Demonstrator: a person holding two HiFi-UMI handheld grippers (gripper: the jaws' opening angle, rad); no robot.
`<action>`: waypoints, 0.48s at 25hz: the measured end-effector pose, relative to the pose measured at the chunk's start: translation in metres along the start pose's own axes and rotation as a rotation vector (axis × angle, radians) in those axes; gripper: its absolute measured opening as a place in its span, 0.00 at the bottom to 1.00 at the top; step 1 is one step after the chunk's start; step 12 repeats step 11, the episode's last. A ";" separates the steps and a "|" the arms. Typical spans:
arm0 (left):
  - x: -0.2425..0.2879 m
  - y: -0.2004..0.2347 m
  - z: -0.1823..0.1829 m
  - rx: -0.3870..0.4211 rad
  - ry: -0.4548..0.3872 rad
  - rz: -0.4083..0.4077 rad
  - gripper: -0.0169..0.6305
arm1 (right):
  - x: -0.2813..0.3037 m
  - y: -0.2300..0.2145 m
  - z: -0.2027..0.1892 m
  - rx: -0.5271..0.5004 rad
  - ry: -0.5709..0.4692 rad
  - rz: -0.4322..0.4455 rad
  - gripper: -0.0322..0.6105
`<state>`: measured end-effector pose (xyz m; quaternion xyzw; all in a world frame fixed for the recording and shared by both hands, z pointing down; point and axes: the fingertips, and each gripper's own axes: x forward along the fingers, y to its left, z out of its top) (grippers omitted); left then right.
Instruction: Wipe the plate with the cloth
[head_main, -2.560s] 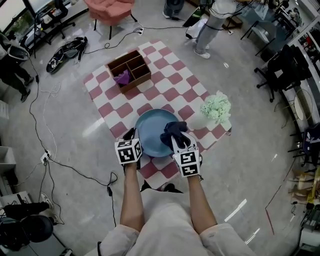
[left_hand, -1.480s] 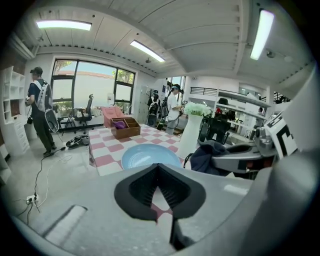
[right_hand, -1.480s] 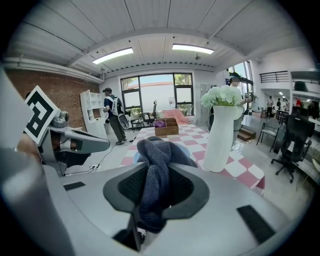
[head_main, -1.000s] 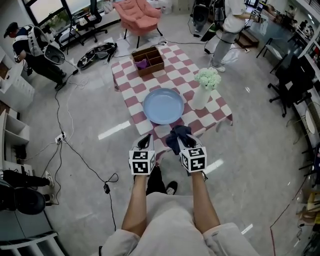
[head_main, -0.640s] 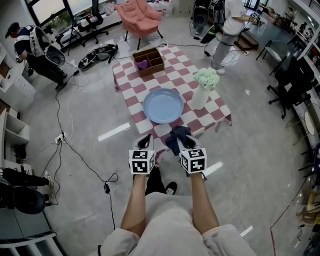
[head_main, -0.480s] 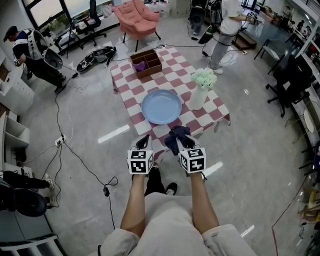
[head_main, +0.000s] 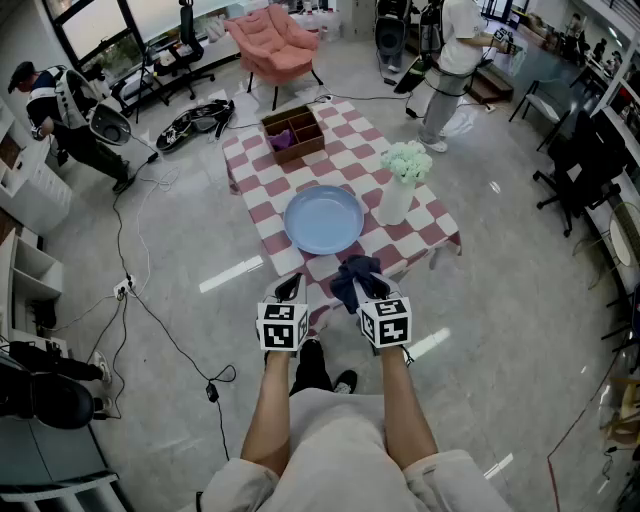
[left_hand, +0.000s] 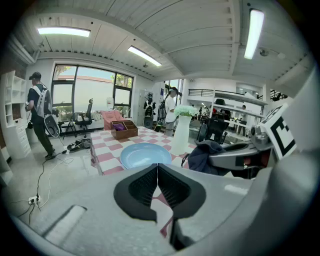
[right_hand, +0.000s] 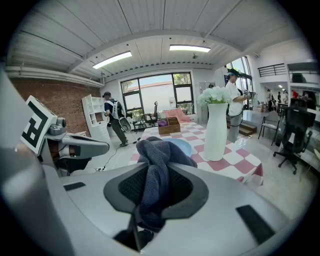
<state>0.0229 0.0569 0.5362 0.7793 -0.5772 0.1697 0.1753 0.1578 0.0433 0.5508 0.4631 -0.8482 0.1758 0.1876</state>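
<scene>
The light blue plate lies empty on the red and white checked tablecloth. It also shows ahead as the plate in the left gripper view and as the plate in the right gripper view. My right gripper is shut on the dark blue cloth, held off the table's near edge. The cloth bunches between the jaws. My left gripper is shut with nothing in it, beside the right one and short of the table.
A white vase of pale flowers stands right of the plate. A wooden divided box with something purple sits at the far end. A pink armchair, cables on the floor, office chairs and people stand around the table.
Both grippers have pulled back from the plate, the right one taking the cloth off it. The view has drawn away from the table. In the last second little has moved.
</scene>
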 end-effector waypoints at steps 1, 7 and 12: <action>0.000 0.000 0.000 0.000 0.000 0.000 0.04 | 0.000 0.000 -0.001 0.000 0.001 0.001 0.20; 0.000 -0.002 0.002 0.007 0.003 -0.001 0.04 | -0.002 -0.003 -0.004 0.008 0.006 -0.002 0.20; 0.002 -0.005 0.003 0.012 0.000 0.001 0.04 | -0.004 -0.008 -0.003 0.010 0.002 -0.005 0.20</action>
